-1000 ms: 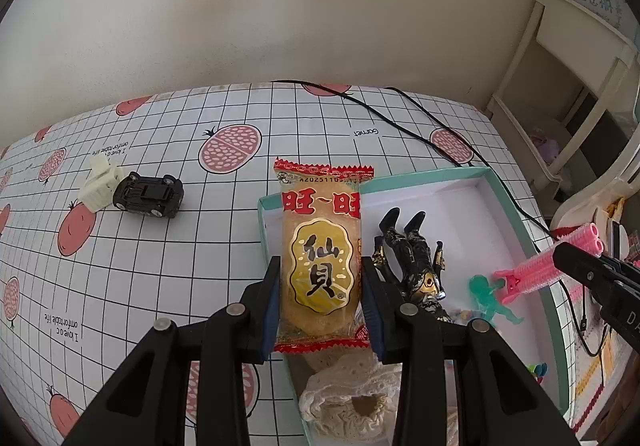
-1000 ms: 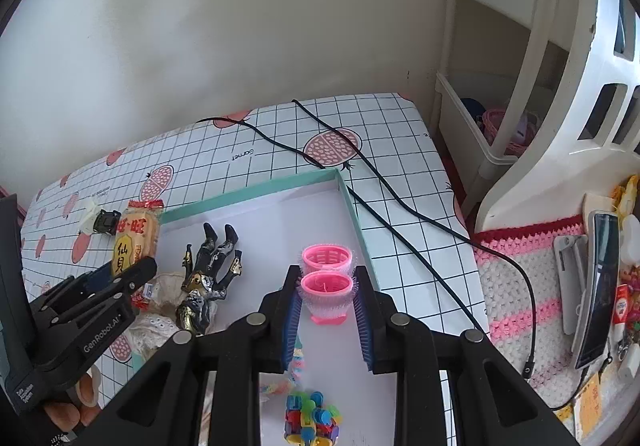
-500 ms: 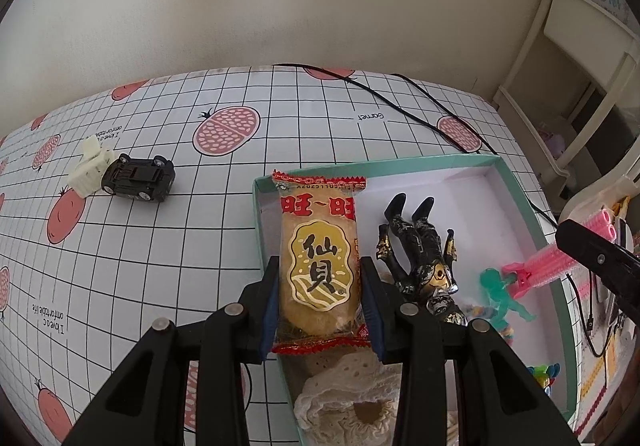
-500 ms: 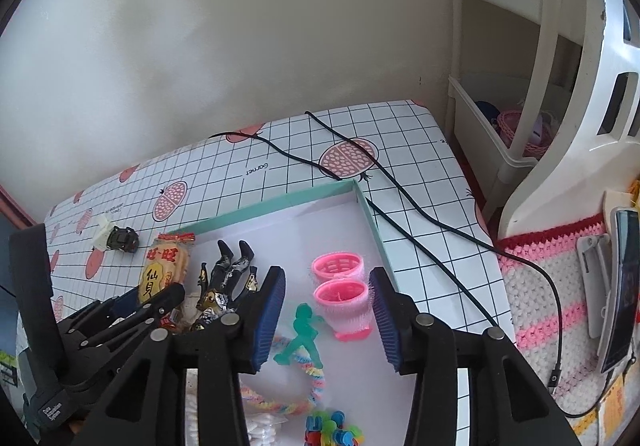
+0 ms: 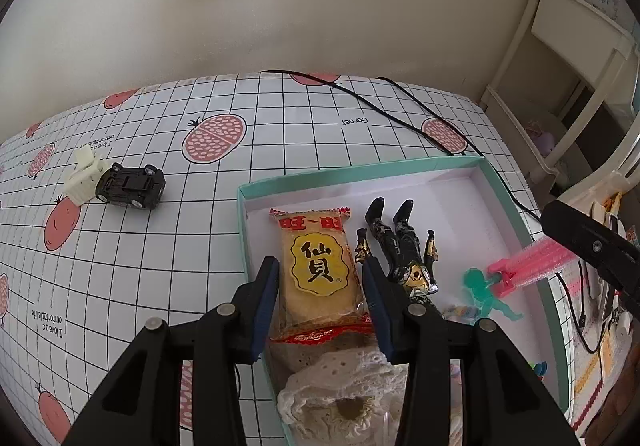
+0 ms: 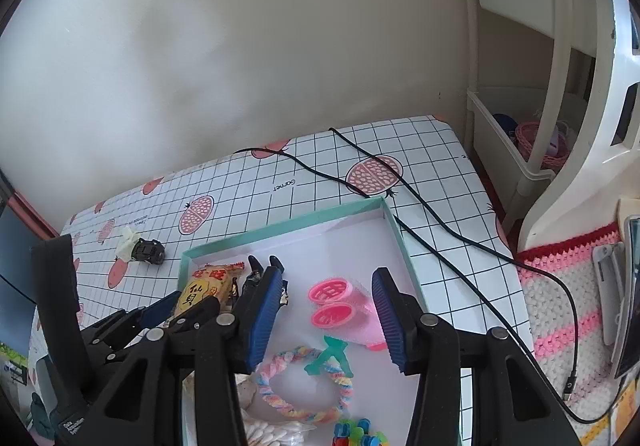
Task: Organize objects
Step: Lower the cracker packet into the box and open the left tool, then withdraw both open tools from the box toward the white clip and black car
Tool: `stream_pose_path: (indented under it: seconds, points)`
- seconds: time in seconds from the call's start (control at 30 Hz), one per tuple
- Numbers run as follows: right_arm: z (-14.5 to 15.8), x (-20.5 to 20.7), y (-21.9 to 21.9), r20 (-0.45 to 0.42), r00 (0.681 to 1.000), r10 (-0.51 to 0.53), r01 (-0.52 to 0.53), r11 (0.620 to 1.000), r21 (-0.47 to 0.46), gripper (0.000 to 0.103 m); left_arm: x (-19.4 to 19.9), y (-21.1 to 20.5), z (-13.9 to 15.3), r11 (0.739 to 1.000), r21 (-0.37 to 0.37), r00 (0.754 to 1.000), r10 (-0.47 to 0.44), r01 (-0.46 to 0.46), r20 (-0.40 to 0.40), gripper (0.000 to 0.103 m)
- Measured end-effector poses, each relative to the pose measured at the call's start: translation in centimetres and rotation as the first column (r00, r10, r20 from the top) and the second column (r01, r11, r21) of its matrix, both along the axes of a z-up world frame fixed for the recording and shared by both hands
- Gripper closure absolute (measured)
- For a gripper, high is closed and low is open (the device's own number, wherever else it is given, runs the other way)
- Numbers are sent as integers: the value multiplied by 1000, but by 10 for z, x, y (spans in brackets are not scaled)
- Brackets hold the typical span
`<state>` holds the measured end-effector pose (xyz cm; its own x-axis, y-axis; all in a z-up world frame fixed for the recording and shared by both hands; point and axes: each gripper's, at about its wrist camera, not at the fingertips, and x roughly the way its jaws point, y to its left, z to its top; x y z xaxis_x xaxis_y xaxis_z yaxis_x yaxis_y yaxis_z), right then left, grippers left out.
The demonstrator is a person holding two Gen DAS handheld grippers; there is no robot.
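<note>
A yellow rice-cracker pack (image 5: 316,270) lies in the left end of the teal-rimmed box (image 5: 360,172), its near end resting on a white lace piece (image 5: 344,386). My left gripper (image 5: 320,302) stands open around the pack, with slim gaps at both pads. Beside the pack lies a black and gold action figure (image 5: 400,246). My right gripper (image 6: 324,326) is wide open above the box (image 6: 280,226). Two pink hair rollers (image 6: 340,304) lie loose between its fingers, next to a green figure (image 6: 330,356) and a pastel braided ring (image 6: 304,382).
A black toy car (image 5: 130,192) lies upturned against a white plastic piece (image 5: 86,176) on the checked tablecloth, left of the box. Two black cables (image 6: 440,218) cross the table behind and right of the box. A white shelf unit (image 6: 512,150) and a crocheted mat (image 6: 568,286) are at the right.
My left gripper carried the cracker pack over the box, lowered it inside and loosened its hold. My right gripper opened, left the pink rollers in the box and pulled back.
</note>
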<state>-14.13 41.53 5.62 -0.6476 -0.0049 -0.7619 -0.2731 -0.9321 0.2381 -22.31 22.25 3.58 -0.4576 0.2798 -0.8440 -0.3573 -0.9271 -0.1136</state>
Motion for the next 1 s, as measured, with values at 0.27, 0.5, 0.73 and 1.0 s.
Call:
stream_pose_path:
  seconds: [0.27,0.5,0.73,1.0]
  points:
    - [0,-4,-14,-5,999,46,-46,999,-27,52,-2,-9,13,1000,22,1000,22,-22,-16,59]
    - [3,-5,-20,-6,999,53,-54,998,-21,52,-4,-20,18,998,40,999,44,-43,-18,59]
    - [2,-7,-24,12,999,53,-53,999,-3,52,-8,-29,25,997,45,997,72,-71,-31,58]
    - [-11,-9,-21,57,998,36,-38,999,27,33,-14,-42,25,990,-6,988,143,-144,-59,33]
